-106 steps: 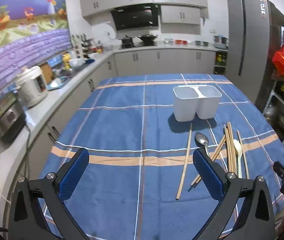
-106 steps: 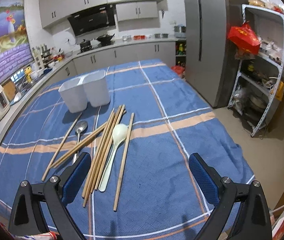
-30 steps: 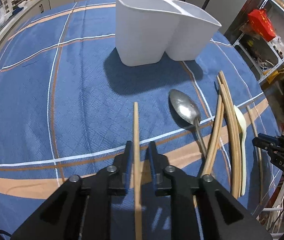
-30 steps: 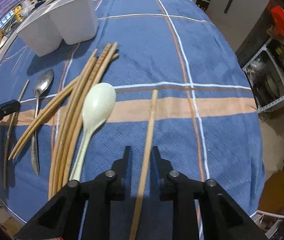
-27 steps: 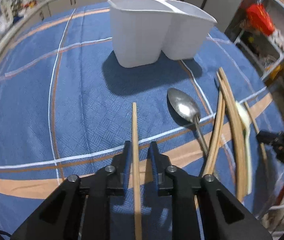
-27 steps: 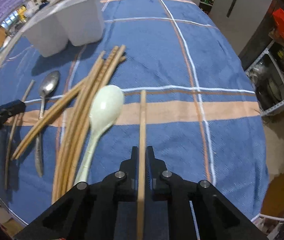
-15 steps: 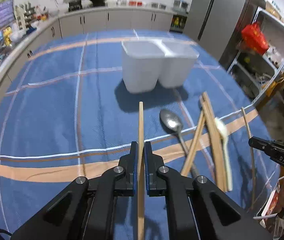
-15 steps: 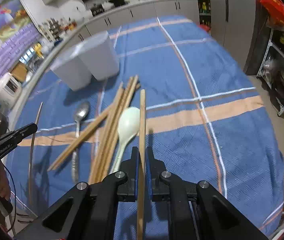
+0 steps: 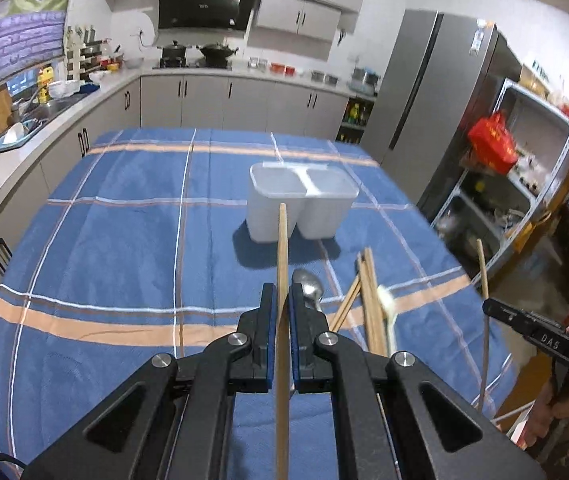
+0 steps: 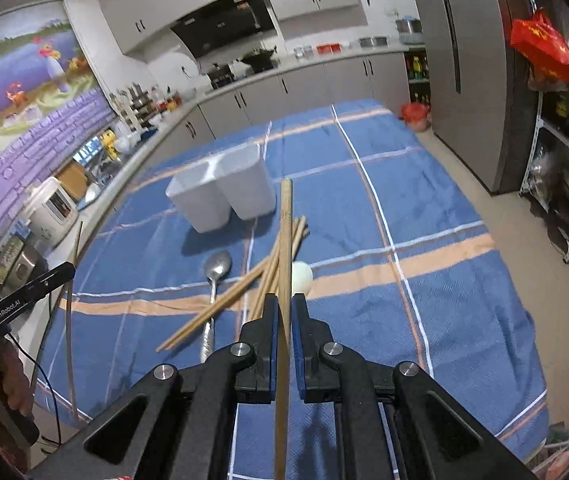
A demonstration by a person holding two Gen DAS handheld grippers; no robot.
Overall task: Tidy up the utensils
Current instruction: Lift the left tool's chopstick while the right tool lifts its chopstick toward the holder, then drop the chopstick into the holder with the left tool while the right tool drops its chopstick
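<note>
Kitchen cabinets and a tall fridge ring the counter (image 9: pixel 124 216), which wears a blue plaid cloth; since a second ago both of my chopsticks are off that cloth and in the air, where before each lay flat between spread pads. My left hand-held gripper (image 9: pixel 279 320) is pressed tight on the left chopstick (image 9: pixel 282 248), which juts forward with its tip showing against the white twin-compartment holder (image 9: pixel 302 204); my right hand-held gripper (image 10: pixel 283 328) pinches the right chopstick (image 10: pixel 284 240) the same way, its jaws having just been closing onto the stick in the past second; from the left wrist view I see that second stick (image 9: pixel 483 280) rising from the other tool at the right edge. Both picks look secure to me, so I judge the next step is carrying each stick over the holder and tipping it into a compartment; both compartments appear empty. Left on the cloth, between me and the holder, lie the metal spoon (image 10: pixel 217 266), the loose bundle of chopsticks (image 10: pixel 272 264) and the pale green spoon (image 10: pixel 301 276) just beside them; those remain to be sorted.
</note>
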